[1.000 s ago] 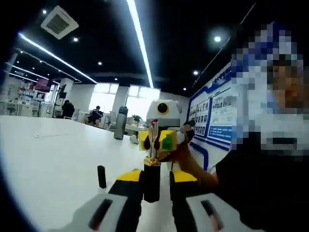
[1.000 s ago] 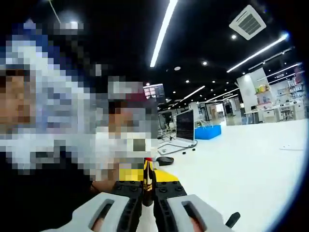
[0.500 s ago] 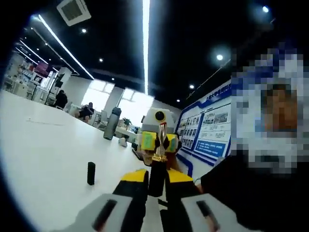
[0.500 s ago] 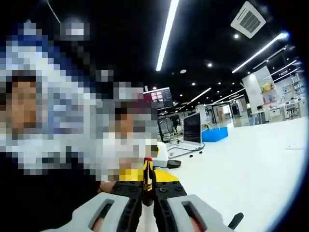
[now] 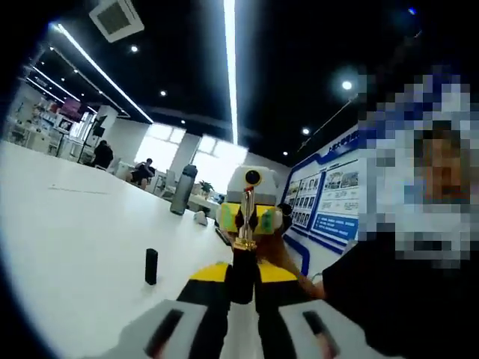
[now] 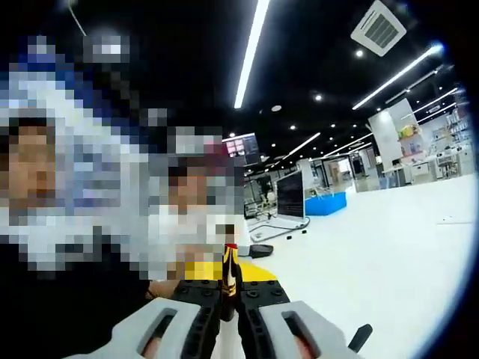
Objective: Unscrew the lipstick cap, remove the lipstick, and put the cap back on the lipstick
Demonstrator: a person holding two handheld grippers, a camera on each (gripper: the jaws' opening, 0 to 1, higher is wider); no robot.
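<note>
Left gripper view: the lipstick [image 5: 241, 254] stood upright between the left tongs [image 5: 241, 280], whose yellow-tipped jaws were pressed onto its black base, the gold collar and slim gold tube rising above them. Just beyond it, the right tongs [image 5: 248, 219] faced the camera, their yellow jaws set on either side of the tube's upper end, a person's hand [image 5: 278, 254] behind them. The black cap [image 5: 151, 266] stood upright by itself on the white table [image 5: 67, 239], off to the left of the lipstick and apart from both tongs. Farther back on the table stood a dark bottle [image 5: 182, 190], with seated people near bright windows and blue wall posters to the right.

In the right gripper view, the right tongs [image 6: 230, 293] were drawn close about the lipstick [image 6: 230, 273], its red tip showing above the gold band, with the yellow jaws of the left tongs [image 6: 200, 271] right behind. The black cap [image 6: 361, 336] appeared at lower right on the table [image 6: 374, 254]. A monitor [image 6: 290, 194] and a blue box [image 6: 325, 203] stood in the distance.
</note>
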